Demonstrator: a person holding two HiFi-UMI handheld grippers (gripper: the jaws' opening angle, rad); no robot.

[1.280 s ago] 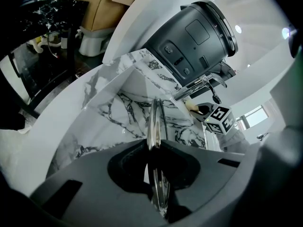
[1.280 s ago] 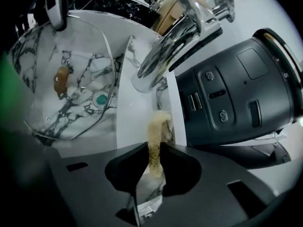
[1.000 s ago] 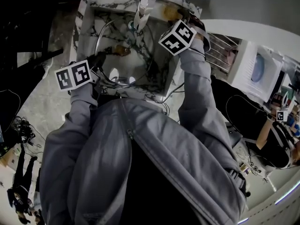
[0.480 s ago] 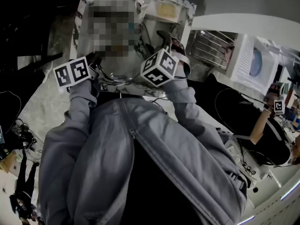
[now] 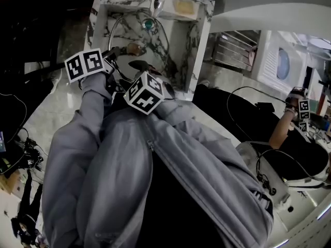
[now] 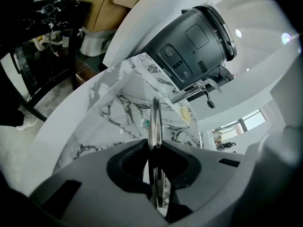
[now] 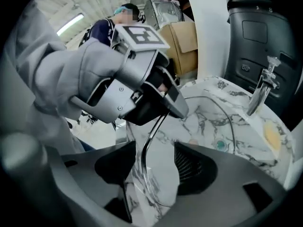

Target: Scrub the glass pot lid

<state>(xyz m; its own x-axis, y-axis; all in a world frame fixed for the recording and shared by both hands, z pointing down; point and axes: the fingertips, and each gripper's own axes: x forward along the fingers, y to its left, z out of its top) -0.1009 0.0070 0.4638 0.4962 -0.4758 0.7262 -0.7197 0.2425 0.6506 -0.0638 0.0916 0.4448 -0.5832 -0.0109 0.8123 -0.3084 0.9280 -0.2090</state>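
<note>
The glass pot lid [image 5: 150, 45] stands tilted over the marble sink [image 5: 192, 35], its metal rim [image 6: 155, 119] edge-on in the left gripper view. My left gripper [image 6: 155, 148] is shut on that rim; its jaws have just been easing slightly, and the rim is still pinched between them. My right gripper [image 7: 154, 160] stands open beside it. The lid's rim [image 7: 144, 148] runs through the gap between its pads, touching neither. In the head view its marker cube [image 5: 145, 92] sits at the sink's near edge and hides its jaws. The lid's knob [image 5: 135, 48] faces the basin.
A yellow sponge [image 5: 184, 6] lies on the sink's far ledge beside the chrome faucet [image 7: 260, 91]. The drain [image 5: 148, 24] shows in the basin. A black appliance [image 7: 265, 37] stands behind the sink, and a wire rack [image 5: 232, 50] is to its right. A person [image 5: 289, 138] sits at the right.
My right gripper swung from the sink's far right corner by the sponge back to the near edge, beside the left gripper and the lid. The left gripper stayed put.
</note>
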